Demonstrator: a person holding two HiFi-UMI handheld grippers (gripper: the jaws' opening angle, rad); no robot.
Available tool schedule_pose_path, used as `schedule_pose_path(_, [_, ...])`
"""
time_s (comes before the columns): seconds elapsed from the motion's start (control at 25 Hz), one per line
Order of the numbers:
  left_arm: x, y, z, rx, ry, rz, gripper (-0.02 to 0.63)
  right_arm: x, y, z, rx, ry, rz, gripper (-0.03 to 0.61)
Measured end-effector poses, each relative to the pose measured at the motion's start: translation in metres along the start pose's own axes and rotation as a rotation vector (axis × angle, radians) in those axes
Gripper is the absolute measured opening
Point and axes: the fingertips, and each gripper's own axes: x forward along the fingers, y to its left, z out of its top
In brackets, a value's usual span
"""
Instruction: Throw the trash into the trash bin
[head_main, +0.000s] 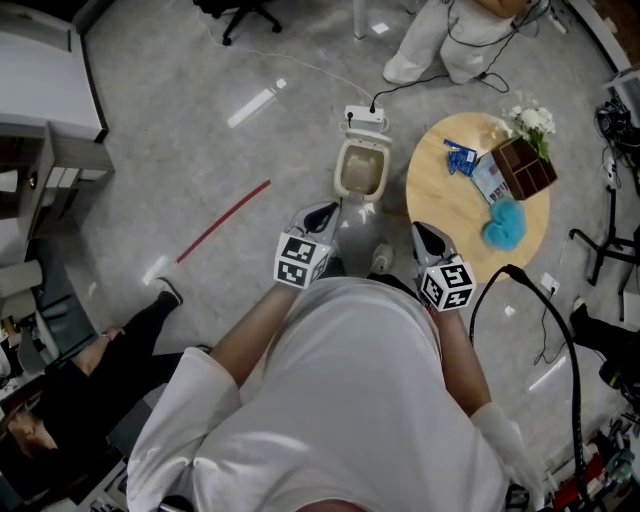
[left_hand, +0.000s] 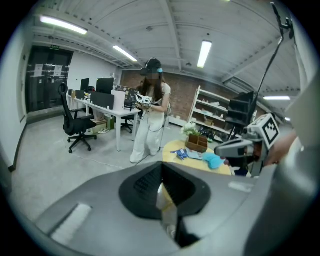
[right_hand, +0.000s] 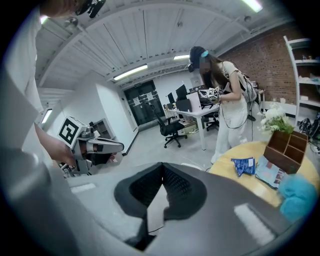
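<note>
Trash bin (head_main: 361, 170) stood open beside the round table (head_main: 440, 215); left gripper (head_main: 322, 212) and right gripper (head_main: 426, 234) hung before it, jaws together.

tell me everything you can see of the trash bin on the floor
The small cream plastic trash bin stands upright on the grey floor, just left of the round wooden table in the head view. Its white lid is flipped open at the far side. The inside looks tan, and no trash can be made out in it.
</note>
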Motion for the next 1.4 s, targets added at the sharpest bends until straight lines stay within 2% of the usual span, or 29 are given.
schedule_pose_path(0.28, [0.001,0.001,-0.006,0.006,0.015,-0.024,0.004,0.000,0.002,-0.002,0.006,-0.001,-0.022,0.000])
schedule_pose_path(0.6, [0.006,-0.001,-0.004,0.047,0.039,-0.102,0.003,0.000,0.004,-0.002,0.028,-0.015,-0.081,0.000])
schedule_pose_path(1.04, [0.010,0.003,-0.005,0.139,0.086,-0.236,0.003,0.001,0.004,-0.002,0.086,-0.062,-0.215,0.000])
schedule_pose_path(1.4, [0.013,0.008,-0.007,0.174,0.113,-0.298,0.003,-0.020,-0.010,-0.004,0.142,-0.113,-0.350,0.000])
